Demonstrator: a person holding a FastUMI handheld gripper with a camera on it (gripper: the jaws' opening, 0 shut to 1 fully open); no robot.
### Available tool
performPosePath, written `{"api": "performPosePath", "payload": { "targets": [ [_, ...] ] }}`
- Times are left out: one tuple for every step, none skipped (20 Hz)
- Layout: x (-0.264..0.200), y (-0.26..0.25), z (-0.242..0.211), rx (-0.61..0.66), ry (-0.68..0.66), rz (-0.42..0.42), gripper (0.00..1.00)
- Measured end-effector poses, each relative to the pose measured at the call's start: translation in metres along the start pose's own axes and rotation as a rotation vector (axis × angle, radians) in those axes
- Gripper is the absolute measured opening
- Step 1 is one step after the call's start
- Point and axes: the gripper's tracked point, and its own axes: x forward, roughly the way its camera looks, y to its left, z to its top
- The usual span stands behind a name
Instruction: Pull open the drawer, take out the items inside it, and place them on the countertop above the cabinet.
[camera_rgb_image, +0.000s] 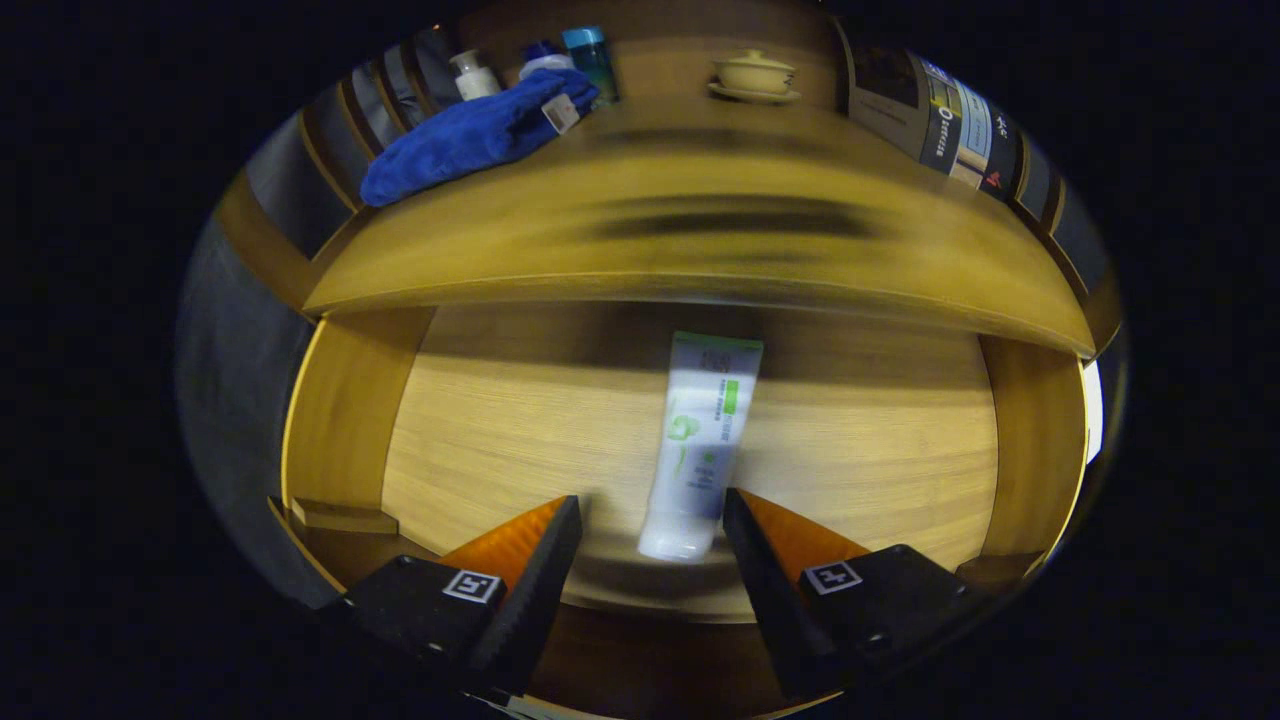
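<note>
While the hand-held gripper (652, 520) gapes, the tube's (703, 440) cap blurs; its tail lies shadowed.

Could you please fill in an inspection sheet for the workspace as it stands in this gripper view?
Surface: wooden countertop above the open drawer; its near part is bare, image blurred.
Job's things: one white and green tube lies on the drawer floor, cap end toward the gripper.
Clutter: blue cloth at the countertop's back left, pump bottle and blue-capped bottles behind it; a lidded cup on a saucer at the back.
Gripper: gripper open, the tube's cap end between its fingers, neither finger pressing on it.
Cables: nothing seen.
Surroundings: books standing at the back right.
</note>
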Motion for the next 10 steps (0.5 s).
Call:
{"api": "performPosePath", "payload": {
  "targets": [
    [0.003, -0.002, -0.003, 0.000, 0.016, -0.007, 0.92],
    [0.005, -0.002, -0.004, 0.006, 0.035, -0.001, 0.85],
    [0.006, -0.004, -0.003, 0.002, 0.039, -0.012, 0.79],
    [0.008, -0.004, -0.004, -0.016, 0.044, -0.014, 0.72],
    [0.009, -0.005, 0.004, -0.032, 0.029, -0.016, 0.65],
    [0.007, -0.006, 0.012, -0.033, 0.010, -0.015, 0.58],
    [-0.009, -0.007, 0.005, -0.023, -0.015, -0.009, 0.54],
    [-0.002, -0.008, 0.020, -0.017, -0.041, 0.005, 0.48],
    [-0.005, -0.007, 0.029, -0.018, -0.071, 0.020, 0.48],
    [-0.014, -0.006, 0.040, -0.024, -0.100, 0.037, 0.48]
  ]
}}
